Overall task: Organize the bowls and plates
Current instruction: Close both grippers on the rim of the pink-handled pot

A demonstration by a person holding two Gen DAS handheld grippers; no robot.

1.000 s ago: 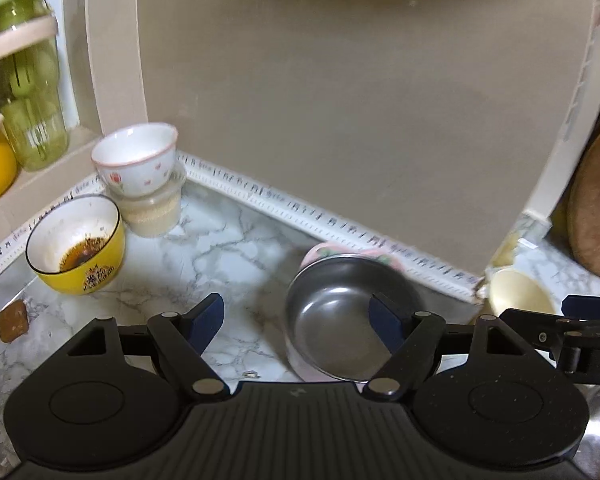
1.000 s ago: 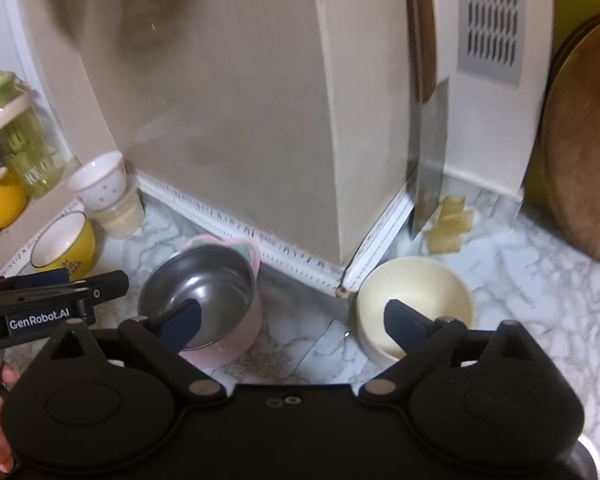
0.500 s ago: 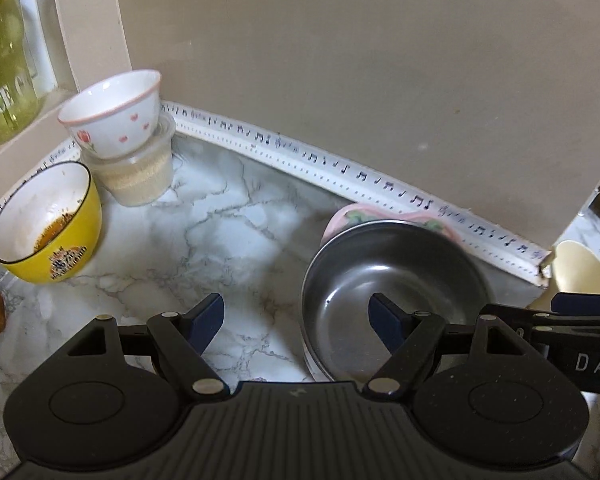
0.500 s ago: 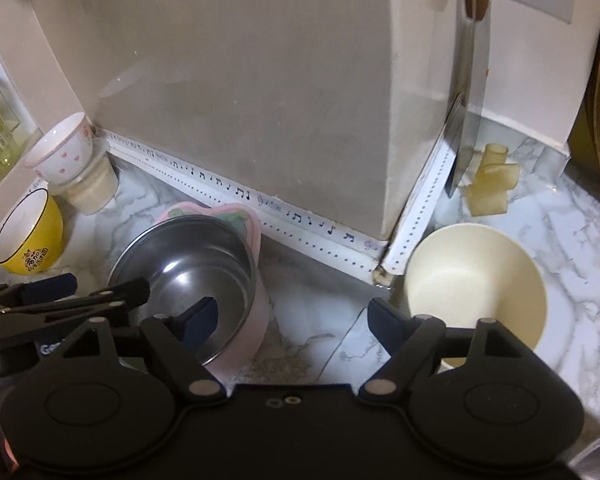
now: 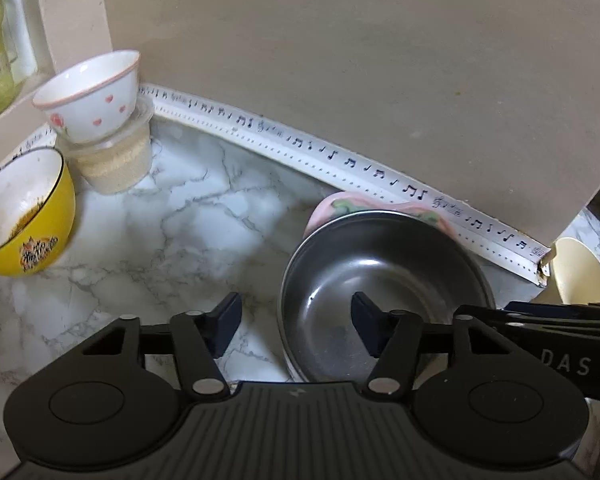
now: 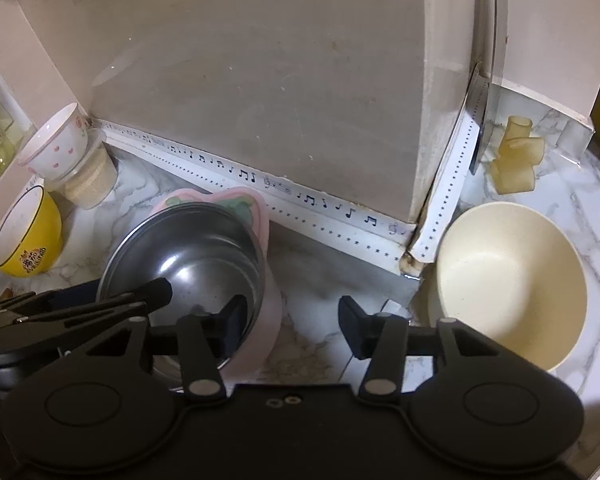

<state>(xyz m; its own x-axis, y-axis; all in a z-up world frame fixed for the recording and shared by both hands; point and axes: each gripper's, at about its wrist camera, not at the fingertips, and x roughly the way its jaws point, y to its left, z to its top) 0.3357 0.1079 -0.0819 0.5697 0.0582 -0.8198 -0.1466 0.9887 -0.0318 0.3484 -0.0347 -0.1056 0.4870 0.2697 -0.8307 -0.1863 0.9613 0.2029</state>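
Both tools, left (image 5: 296, 322) and right (image 6: 292, 326), gape wide, holding nothing.

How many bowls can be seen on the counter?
5: yellow bowl far left; heart-print bowl on a plastic cup; steel bowl nested in a pink bowl; cream bowl right. Others may be hidden.

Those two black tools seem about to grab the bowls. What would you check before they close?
1. Left tool open: ok.
2. Its fingers straddle the steel bowl's near rim: ok.
3. Right tool open: ok.
4. Right tool around the cream bowl's rim: not ok, the bowl lies beside its right finger.
5. Steel bowl loose in the pink dish beneath: cannot tell.
6. Tools clear of each other: cannot tell.
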